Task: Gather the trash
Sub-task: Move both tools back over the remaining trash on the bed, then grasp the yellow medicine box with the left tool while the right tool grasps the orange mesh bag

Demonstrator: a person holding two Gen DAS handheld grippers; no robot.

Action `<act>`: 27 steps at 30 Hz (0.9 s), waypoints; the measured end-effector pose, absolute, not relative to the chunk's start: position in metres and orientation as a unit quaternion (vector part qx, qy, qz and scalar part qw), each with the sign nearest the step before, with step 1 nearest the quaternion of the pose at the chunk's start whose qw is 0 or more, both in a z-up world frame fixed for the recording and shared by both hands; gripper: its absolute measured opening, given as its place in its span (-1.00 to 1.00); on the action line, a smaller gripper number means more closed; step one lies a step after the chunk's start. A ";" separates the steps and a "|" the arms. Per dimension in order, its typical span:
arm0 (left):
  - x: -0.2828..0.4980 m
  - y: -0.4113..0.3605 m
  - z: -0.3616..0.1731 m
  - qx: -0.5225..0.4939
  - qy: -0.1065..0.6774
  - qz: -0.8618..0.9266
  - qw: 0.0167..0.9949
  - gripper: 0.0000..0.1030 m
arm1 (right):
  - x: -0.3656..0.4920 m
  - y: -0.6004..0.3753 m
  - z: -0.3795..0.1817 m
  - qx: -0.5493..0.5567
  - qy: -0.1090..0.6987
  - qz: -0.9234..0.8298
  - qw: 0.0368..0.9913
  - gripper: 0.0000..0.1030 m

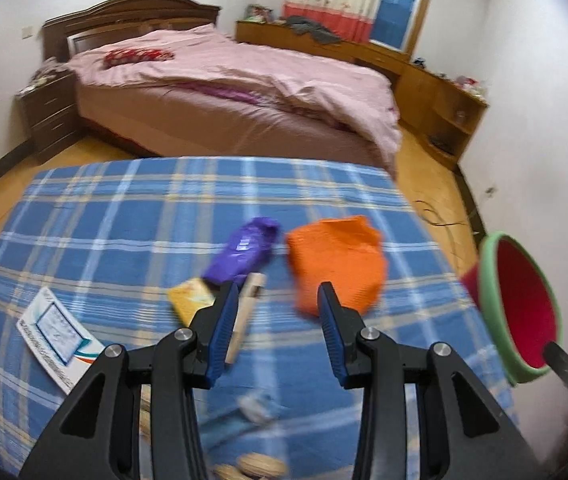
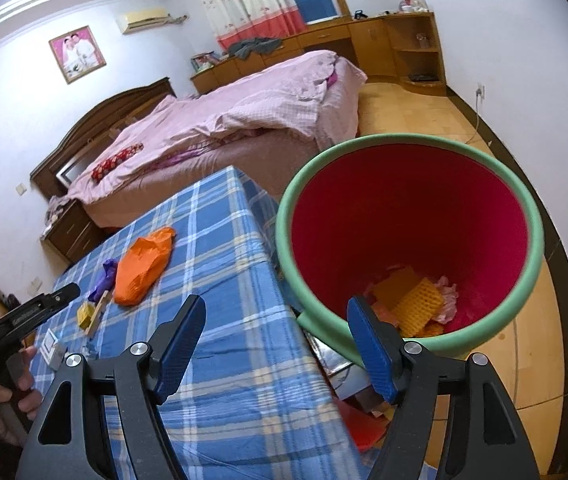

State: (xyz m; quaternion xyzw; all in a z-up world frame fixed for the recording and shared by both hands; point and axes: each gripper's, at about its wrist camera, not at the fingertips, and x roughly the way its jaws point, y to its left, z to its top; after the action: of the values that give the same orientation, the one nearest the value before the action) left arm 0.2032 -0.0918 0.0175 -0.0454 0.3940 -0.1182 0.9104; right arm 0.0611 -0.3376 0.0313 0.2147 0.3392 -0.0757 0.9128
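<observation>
A table with a blue plaid cloth holds trash: an orange plastic bag, a purple wrapper, a yellow packet, a pale stick and a white leaflet. My left gripper is open and empty, hovering just short of the bag and wrapper. A red bin with a green rim stands off the table's right edge and holds yellow, orange and pink trash. My right gripper is open and empty at the bin's near rim. The left gripper shows at far left.
A small crumpled clear wrapper and peanut shells lie near the table's front. A bed with pink bedding stands behind the table. Wooden cabinets line the far wall. Red items lie under the table's edge.
</observation>
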 end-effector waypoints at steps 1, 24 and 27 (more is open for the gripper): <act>0.206 -0.088 0.015 -0.046 0.396 -0.113 0.910 -0.20 | 0.063 -0.336 0.030 0.213 0.341 -0.074 0.913 0.45; 0.234 -0.057 -0.022 -0.044 0.433 -0.048 0.899 -0.20 | 0.087 -0.314 0.020 0.194 0.367 -0.057 0.908 0.45; 0.234 -0.055 -0.023 -0.047 0.437 -0.043 0.897 -0.18 | 0.089 -0.313 0.019 0.193 0.369 -0.055 0.908 0.45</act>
State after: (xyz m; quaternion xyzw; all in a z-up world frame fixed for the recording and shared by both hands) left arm 0.2339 -0.0550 -0.0235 -0.0470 0.4372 -0.0429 0.8971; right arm 0.0892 -0.3128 0.0193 0.1926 0.3689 -0.0553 0.9076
